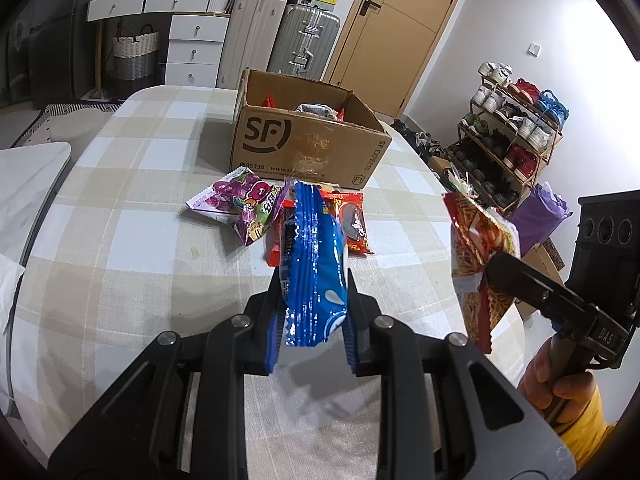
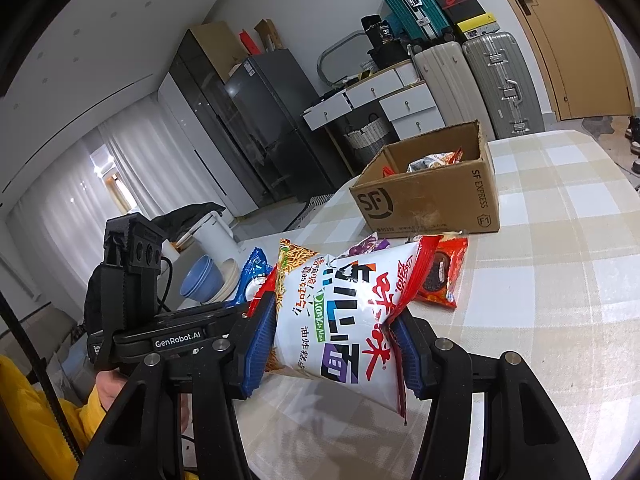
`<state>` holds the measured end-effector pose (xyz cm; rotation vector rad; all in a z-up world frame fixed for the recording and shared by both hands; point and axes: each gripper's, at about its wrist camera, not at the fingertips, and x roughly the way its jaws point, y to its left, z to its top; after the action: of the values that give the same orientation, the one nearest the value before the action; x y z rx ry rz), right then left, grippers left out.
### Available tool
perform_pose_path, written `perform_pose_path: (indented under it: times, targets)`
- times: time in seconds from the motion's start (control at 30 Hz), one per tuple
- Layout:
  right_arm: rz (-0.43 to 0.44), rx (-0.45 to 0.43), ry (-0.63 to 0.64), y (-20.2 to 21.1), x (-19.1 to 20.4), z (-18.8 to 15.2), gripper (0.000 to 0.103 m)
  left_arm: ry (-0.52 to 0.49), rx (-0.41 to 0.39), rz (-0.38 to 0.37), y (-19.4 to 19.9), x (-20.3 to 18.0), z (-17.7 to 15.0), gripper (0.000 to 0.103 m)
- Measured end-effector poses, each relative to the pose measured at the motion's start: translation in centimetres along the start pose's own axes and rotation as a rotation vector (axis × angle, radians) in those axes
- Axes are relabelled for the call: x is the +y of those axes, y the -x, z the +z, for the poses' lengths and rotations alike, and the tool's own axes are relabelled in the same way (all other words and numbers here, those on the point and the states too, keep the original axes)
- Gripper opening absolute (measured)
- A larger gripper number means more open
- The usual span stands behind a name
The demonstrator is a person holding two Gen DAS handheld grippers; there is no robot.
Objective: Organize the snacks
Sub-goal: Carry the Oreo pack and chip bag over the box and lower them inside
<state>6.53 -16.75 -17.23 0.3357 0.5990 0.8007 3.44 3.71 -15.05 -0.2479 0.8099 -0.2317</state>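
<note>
My left gripper (image 1: 314, 304) is shut on a blue cookie packet (image 1: 316, 264) and holds it upright above the checked table (image 1: 140, 208). My right gripper (image 2: 332, 344) is shut on a white and red noodle snack bag (image 2: 344, 312), also held off the table; in the left wrist view that bag (image 1: 476, 248) hangs at the right. An open cardboard box (image 1: 304, 140) with a few snacks inside stands at the far side. In front of it lie a purple candy bag (image 1: 240, 204) and a red snack packet (image 1: 354, 224).
Blue bowls (image 2: 202, 280) and a white appliance (image 2: 214, 232) stand beyond the table's left edge. Suitcases (image 1: 304, 40) and white drawers (image 1: 194, 52) line the far wall. A shoe rack (image 1: 512, 140) stands to the right of the table.
</note>
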Motion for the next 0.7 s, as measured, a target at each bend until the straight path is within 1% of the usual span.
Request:
perform_pose_path:
  times: [0.07, 0.17, 0.4, 0.47, 0.53, 0.7]
  targets:
    - [-0.010, 0.000, 0.023, -0.1, 0.1, 0.6, 0.055, -0.003, -0.001, -0.009, 0.0, 0.0, 0.6, 0.021]
    - [-0.024, -0.021, 0.078, 0.0, 0.7, 2.7, 0.055, -0.007, -0.020, -0.019, 0.1, -0.2, 2.4, 0.021]
    - [-0.071, -0.076, 0.185, -0.9, 1.6, 9.3, 0.055, -0.061, -0.093, 0.001, 0.5, -1.4, 8.9, 0.021]
    - [-0.107, -0.093, 0.225, -1.9, 1.4, 11.5, 0.055, -0.067, -0.106, 0.018, 0.0, -1.4, 11.1, 0.021]
    - [-0.130, -0.089, 0.230, -2.9, 0.9, 13.2, 0.055, -0.066, -0.106, 0.009, -0.6, -1.4, 13.1, 0.021]
    - [-0.170, -0.067, 0.219, -5.9, -1.1, 17.0, 0.055, -0.057, -0.097, 0.033, -2.5, -1.0, 17.6, 0.021]
